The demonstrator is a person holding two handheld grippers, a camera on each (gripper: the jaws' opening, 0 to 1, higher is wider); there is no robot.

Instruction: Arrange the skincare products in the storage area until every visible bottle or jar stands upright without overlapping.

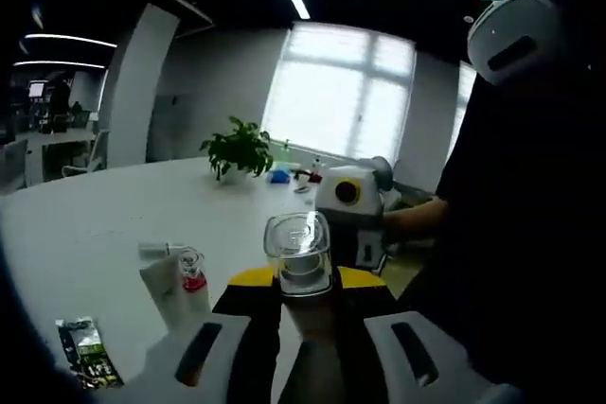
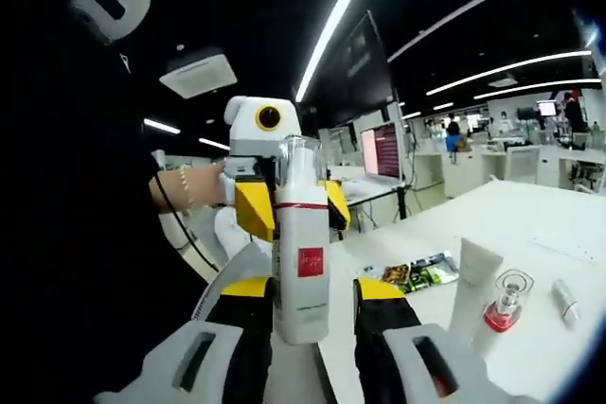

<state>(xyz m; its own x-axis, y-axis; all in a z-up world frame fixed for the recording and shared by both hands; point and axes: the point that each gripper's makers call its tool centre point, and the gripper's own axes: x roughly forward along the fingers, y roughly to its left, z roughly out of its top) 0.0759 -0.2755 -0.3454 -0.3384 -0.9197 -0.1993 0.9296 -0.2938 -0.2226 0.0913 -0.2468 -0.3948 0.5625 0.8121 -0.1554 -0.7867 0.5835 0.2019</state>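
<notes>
Now both hand-held grippers clamp white bottle (image 2: pixel 301 262), clear-capped.

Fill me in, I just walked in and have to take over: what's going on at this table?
A person holds one tall white bottle with a clear cap and a red label with both grippers above the white table. The right gripper clamps its lower body; the left gripper grips its cap end. On the table stand a white squeeze tube and a small clear bottle with red contents; a dark sachet lies flat.
</notes>
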